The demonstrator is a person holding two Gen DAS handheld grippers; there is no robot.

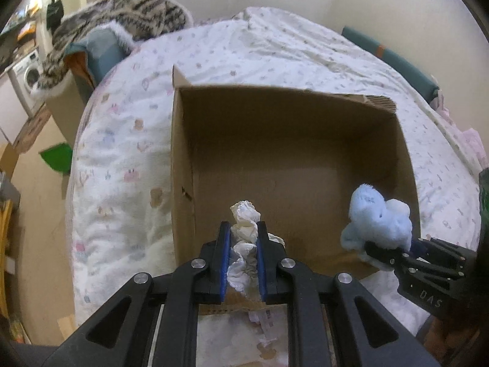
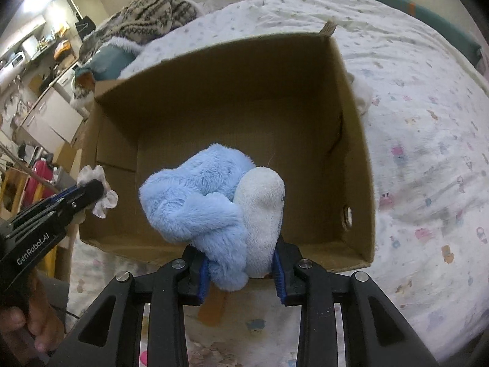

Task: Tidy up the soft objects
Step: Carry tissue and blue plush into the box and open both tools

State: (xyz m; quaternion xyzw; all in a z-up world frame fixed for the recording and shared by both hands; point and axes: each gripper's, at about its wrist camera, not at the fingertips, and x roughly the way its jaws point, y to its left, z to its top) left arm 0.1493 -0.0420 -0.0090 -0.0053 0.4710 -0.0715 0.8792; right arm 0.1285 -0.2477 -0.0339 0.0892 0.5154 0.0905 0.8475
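- Cardboard box (image 1: 284,140) sat open on the bed (image 1: 128,140), its floor bare, so nothing seemed stowed yet.
- My left claw (image 1: 243,244) gripped a crumpled white cloth (image 1: 244,217) over the box's near edge.
- My right claw (image 2: 241,263) clamped a blue plush toy (image 2: 207,195) above the near wall.
- Both drops remained, I judged.

Home bedroom — bed (image 1: 259,46) with printed quilt, washing machine (image 1: 29,75) off left, cluttered shelves (image 2: 39,46) beyond.
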